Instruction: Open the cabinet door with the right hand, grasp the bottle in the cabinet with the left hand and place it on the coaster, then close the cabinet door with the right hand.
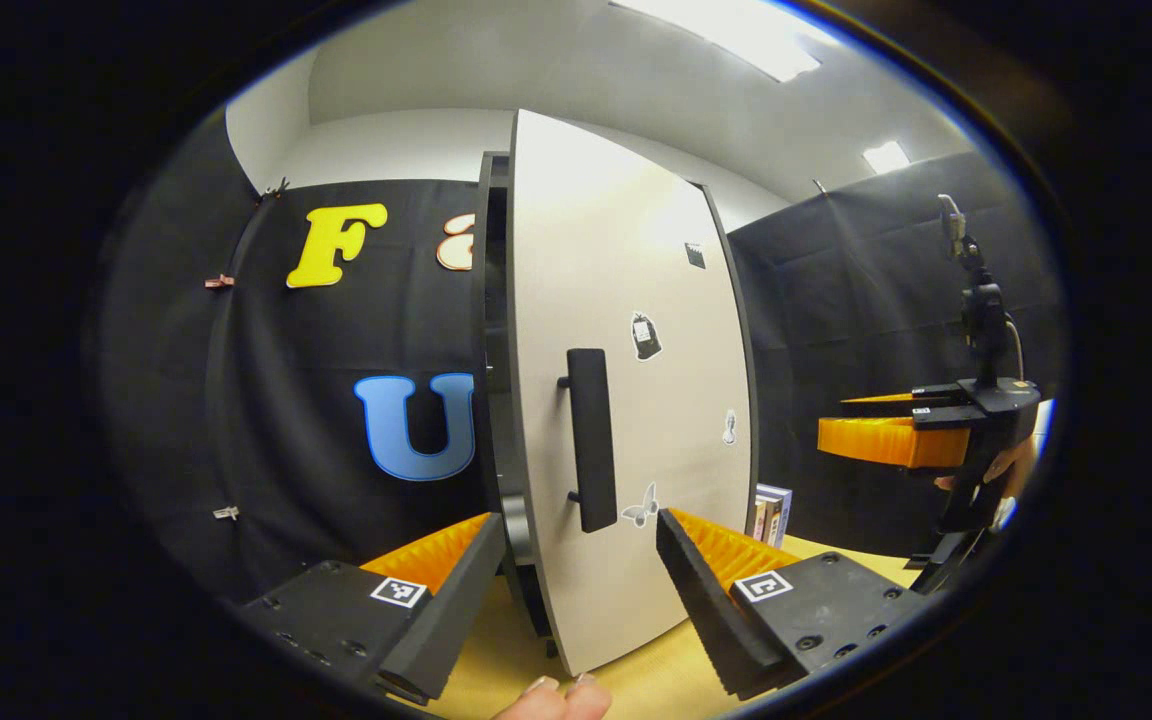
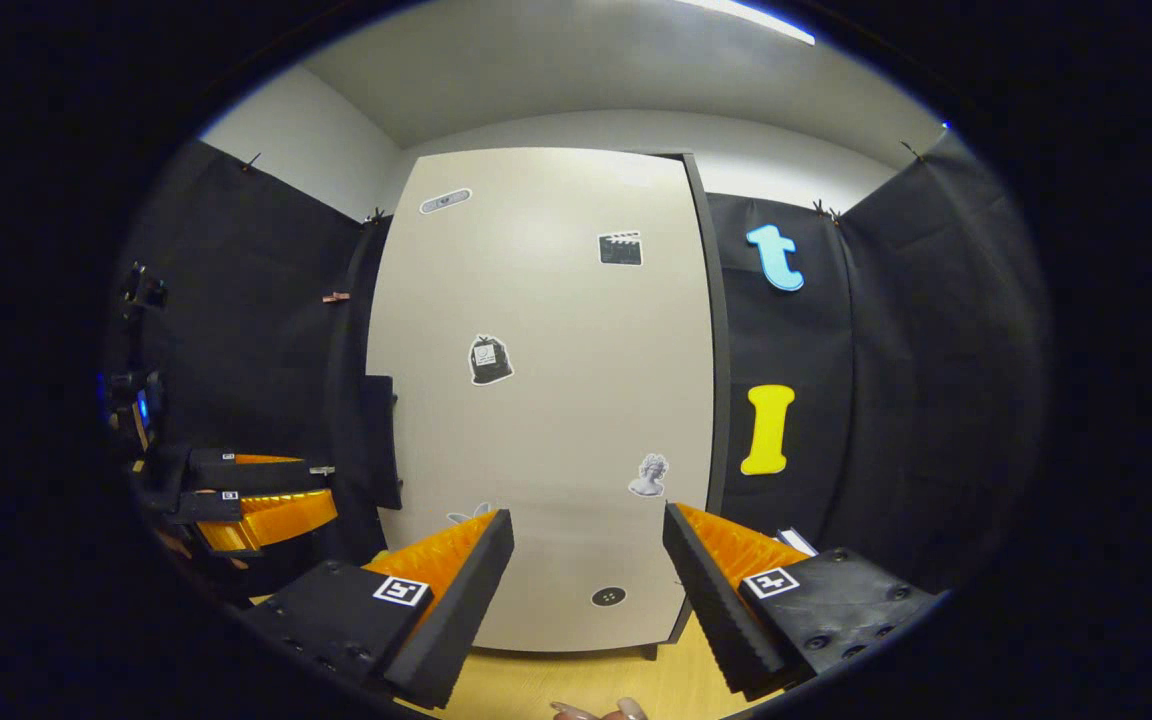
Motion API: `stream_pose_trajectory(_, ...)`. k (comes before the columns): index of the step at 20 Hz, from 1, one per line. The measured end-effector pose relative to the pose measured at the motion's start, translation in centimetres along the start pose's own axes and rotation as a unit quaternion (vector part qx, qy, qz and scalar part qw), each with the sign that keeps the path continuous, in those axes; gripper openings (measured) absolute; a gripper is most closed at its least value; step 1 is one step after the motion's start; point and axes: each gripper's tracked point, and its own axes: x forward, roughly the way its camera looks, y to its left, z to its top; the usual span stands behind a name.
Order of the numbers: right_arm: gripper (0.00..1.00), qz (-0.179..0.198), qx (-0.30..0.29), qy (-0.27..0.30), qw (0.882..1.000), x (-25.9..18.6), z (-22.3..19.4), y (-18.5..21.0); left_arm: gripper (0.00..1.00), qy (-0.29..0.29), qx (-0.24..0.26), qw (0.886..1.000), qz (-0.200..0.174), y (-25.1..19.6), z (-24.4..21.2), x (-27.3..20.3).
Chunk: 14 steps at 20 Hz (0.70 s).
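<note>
Both tools spread, left tool [image 1: 576, 575] and right tool [image 2: 586, 575], gripping nothing. Cabinet door [image 1: 626, 400] barely ajar; risks missing the handle [image 1: 591, 440], door staying near-shut.

We see both views evenly lit from ceiling lights [image 1: 736, 30] overhead, which blow out to white at the top of each picture and lay a soft sheen on the pale cabinet door [image 1: 616, 330]. The fisheye lens bows the door's straight edges outward and squeezes whatever nears the rim, where a thin blue fringe runs. Focus stays sharp in the middle, the black cloth swallows detail, and shadows on the table [image 2: 526, 690] are faint.
</note>
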Motion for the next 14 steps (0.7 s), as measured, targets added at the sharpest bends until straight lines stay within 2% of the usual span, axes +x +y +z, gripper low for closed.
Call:
stream_pose_trajectory(4, 0.98, 0.004, -0.058, -0.012, 0.998, -0.2, -0.5, -0.1, 0.96, -0.007, -0.006, 1.000, 0.010, -2.2, 0.8, 0.3)
stream_pose_trajectory(7, 0.98, 0.020, -0.063, -0.021, 0.998, -0.3, -0.2, 0.6, 0.95, -0.006, 0.004, 1.000, 0.020, -2.8, 1.0, 0.4)
stream_pose_trajectory(14, 0.97, 0.022, -0.052, -0.026, 0.998, -0.4, 0.1, 0.8, 0.96, -0.001, -0.007, 1.000, 0.030, -3.2, 0.9, 0.4)
